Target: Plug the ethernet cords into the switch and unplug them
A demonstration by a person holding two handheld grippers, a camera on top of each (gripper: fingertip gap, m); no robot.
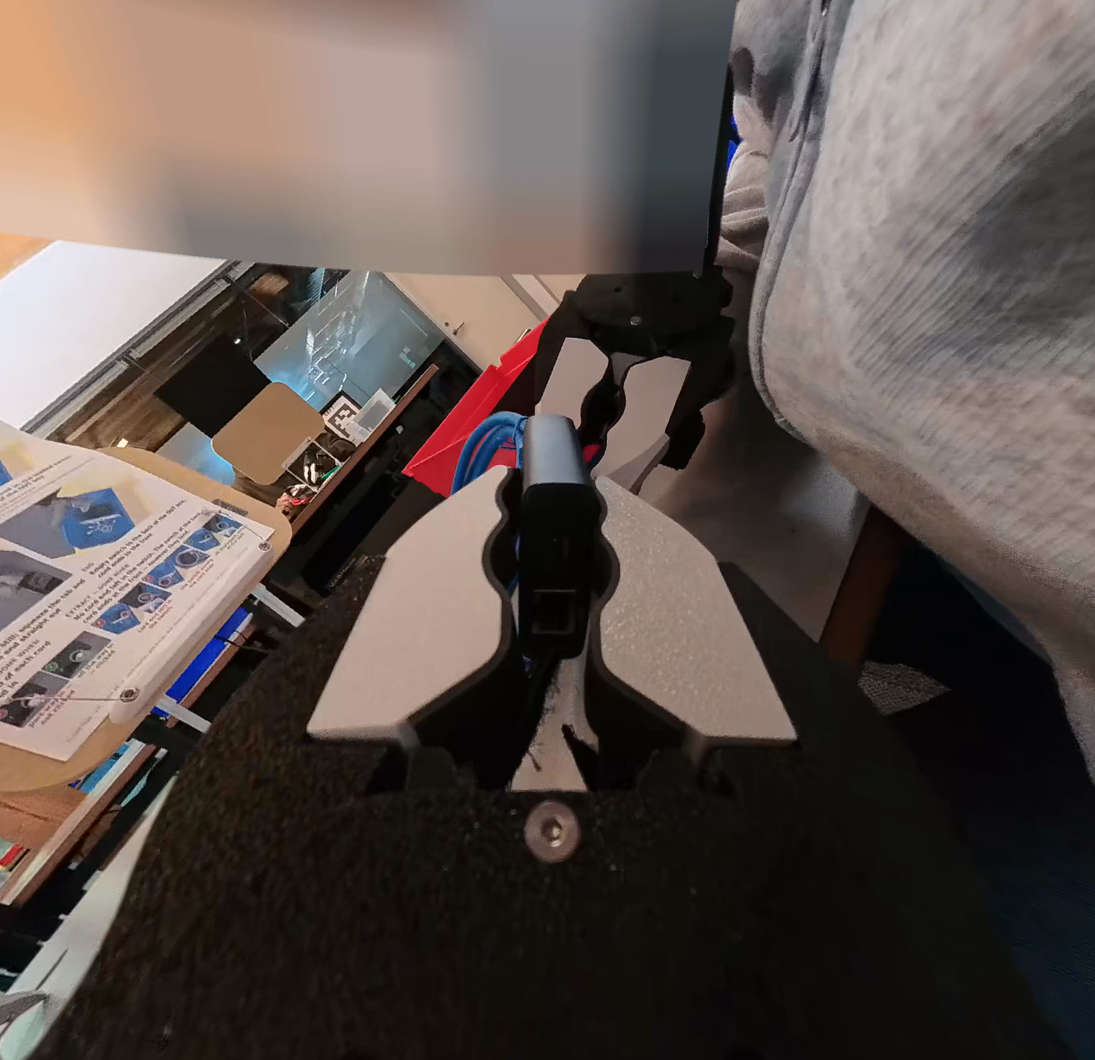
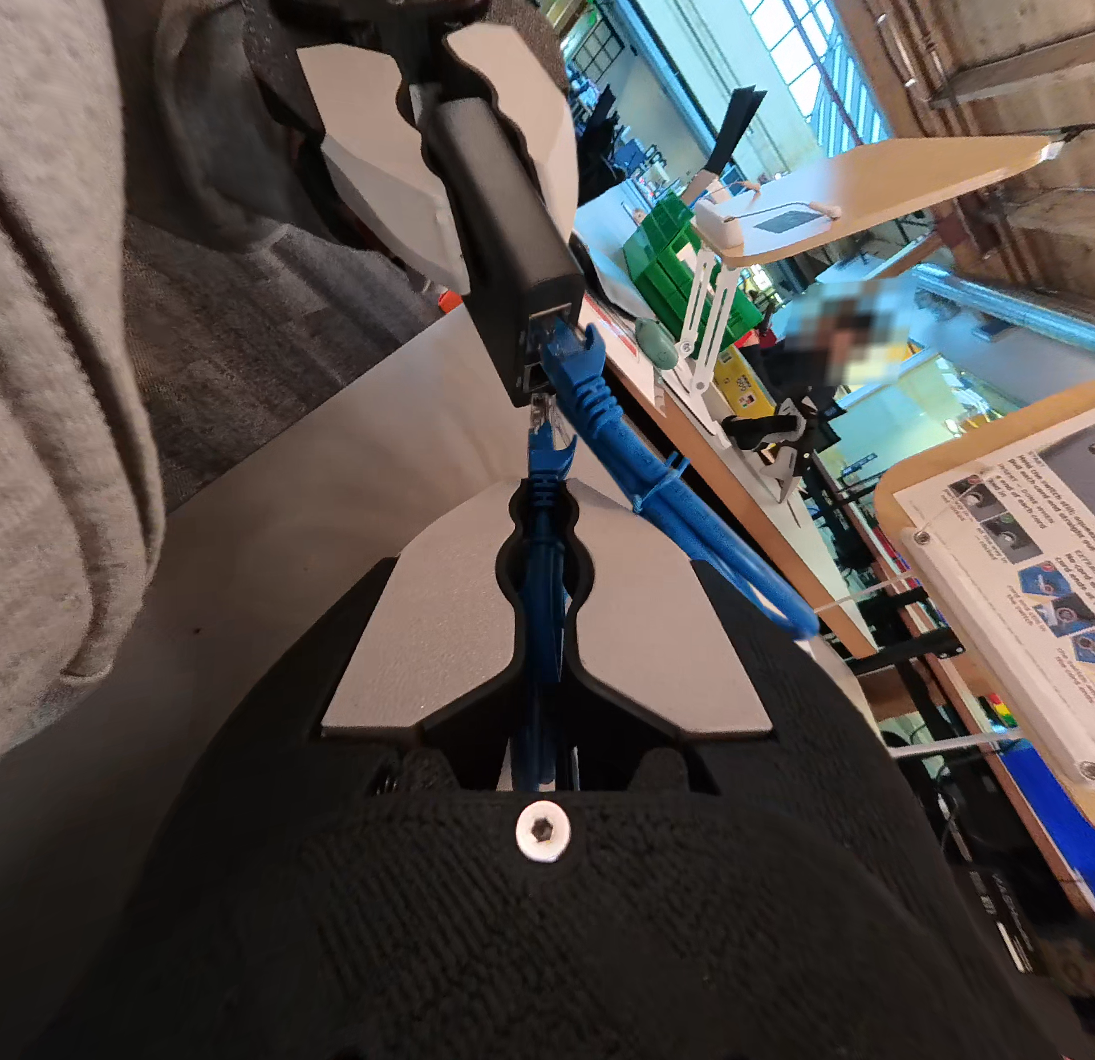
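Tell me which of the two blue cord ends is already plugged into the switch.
The upper cord end, seated in the black switch, hanging free. The other cord end, held in the right claw, sits just outside the lower port.

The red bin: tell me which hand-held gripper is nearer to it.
Left. The left hand-held gripper, clamping the black switch, has the red bin just past its left fingertip; the right hand-held gripper sits beyond the switch.

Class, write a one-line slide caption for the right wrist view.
Right gripper holds a blue ethernet cord just below the black switch clamped by the left gripper.
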